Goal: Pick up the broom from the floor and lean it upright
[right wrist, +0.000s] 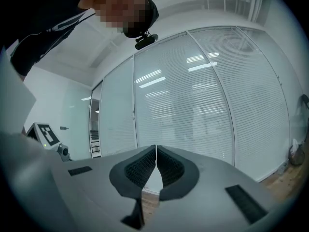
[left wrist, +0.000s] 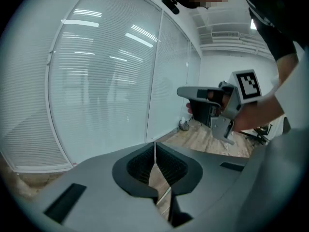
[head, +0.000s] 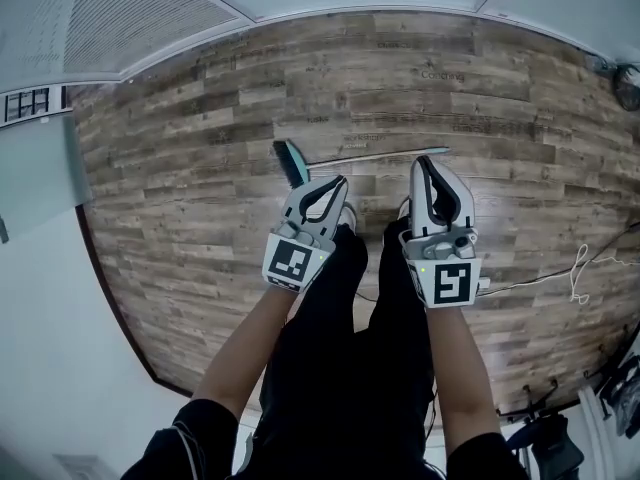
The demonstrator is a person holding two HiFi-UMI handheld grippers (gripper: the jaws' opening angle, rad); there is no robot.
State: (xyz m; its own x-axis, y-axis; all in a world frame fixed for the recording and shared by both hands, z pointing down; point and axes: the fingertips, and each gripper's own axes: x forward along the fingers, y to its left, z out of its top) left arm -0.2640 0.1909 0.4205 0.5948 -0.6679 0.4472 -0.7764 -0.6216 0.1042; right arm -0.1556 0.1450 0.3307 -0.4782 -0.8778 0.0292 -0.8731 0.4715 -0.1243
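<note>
The broom (head: 292, 163) lies flat on the wooden floor in the head view, its dark and teal head to the left and its thin pale handle (head: 400, 155) running right. My left gripper (head: 338, 182) hangs just in front of the broom head, shut and empty. My right gripper (head: 421, 161) hangs near the handle's right part, also shut with nothing in it. In the left gripper view the left gripper's (left wrist: 155, 146) pads meet, and the right gripper (left wrist: 212, 105) shows beyond. The right gripper view shows the right gripper (right wrist: 156, 149) with its pads together.
Glass walls with white blinds (left wrist: 106, 81) stand around the room. A white cable (head: 580, 268) trails over the floor at the right, near dark gear (head: 555, 443) at the lower right. The person's legs in black trousers (head: 340, 348) fill the near floor.
</note>
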